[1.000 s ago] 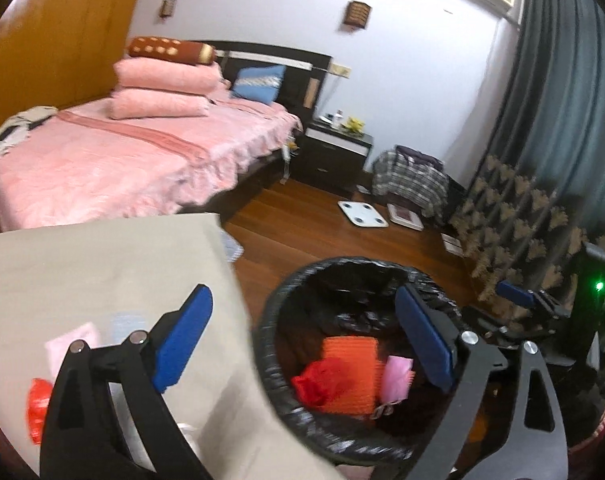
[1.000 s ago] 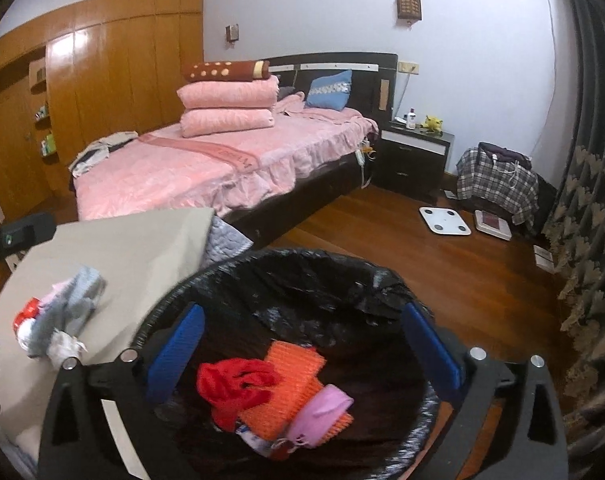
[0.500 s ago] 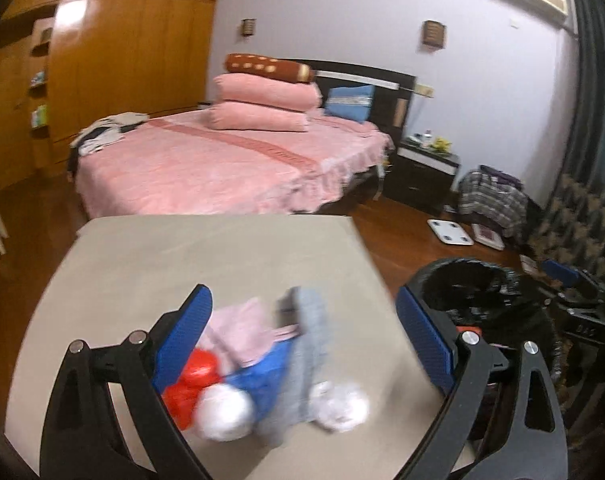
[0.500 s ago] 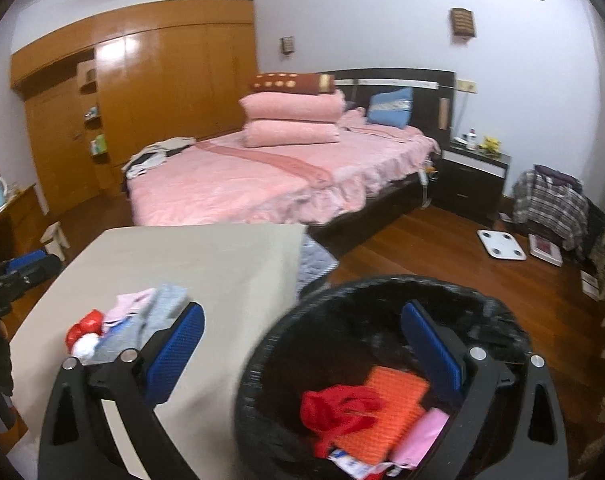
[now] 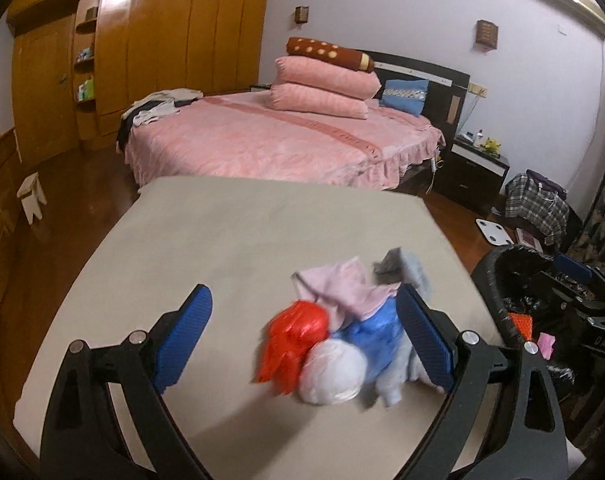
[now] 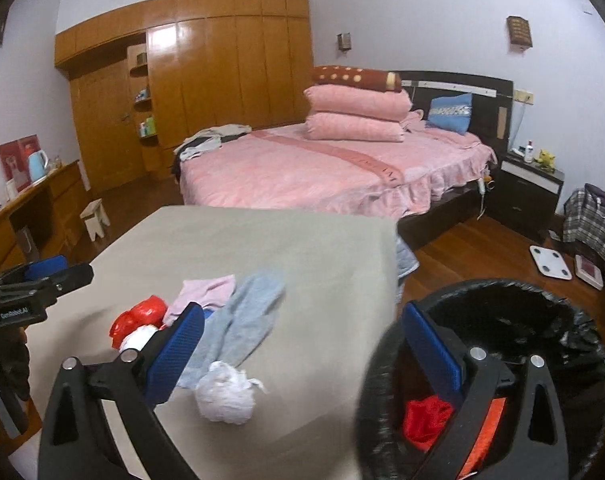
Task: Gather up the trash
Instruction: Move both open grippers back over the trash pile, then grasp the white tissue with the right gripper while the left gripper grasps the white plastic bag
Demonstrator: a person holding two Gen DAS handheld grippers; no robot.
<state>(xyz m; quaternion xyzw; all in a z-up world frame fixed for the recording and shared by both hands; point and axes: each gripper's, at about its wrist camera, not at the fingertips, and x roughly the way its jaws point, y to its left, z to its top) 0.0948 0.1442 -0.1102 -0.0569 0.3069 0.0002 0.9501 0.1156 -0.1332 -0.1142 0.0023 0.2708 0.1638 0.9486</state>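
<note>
A heap of trash lies on the beige table (image 5: 230, 248): a red plastic scrap (image 5: 298, 332), a white crumpled ball (image 5: 332, 372), a blue piece (image 5: 378, 332), a pink cloth (image 5: 338, 288) and a pale grey-blue cloth (image 6: 248, 320). My left gripper (image 5: 304, 340) is open above the heap, which sits between its fingers, nearer the right one. My right gripper (image 6: 306, 352) is open too, hovering over the table's right edge; a white wad (image 6: 226, 394) lies between its fingers. The bin (image 6: 542, 320), lined with a black bag, stands to the right and holds red and orange scraps.
A pink bed (image 5: 278, 140) with stacked pillows stands behind the table. A wooden wardrobe (image 6: 206, 80) fills the left wall. A nightstand (image 6: 530, 184), a white scale (image 6: 550, 262) and a plaid bag (image 5: 536, 204) sit on the wood floor at right. A small stool (image 5: 32, 196) is at left.
Both grippers have swung left from over the bin toward the table. The trash heap has come into place between my left fingers; the bin has slid to the right edge of both views.
</note>
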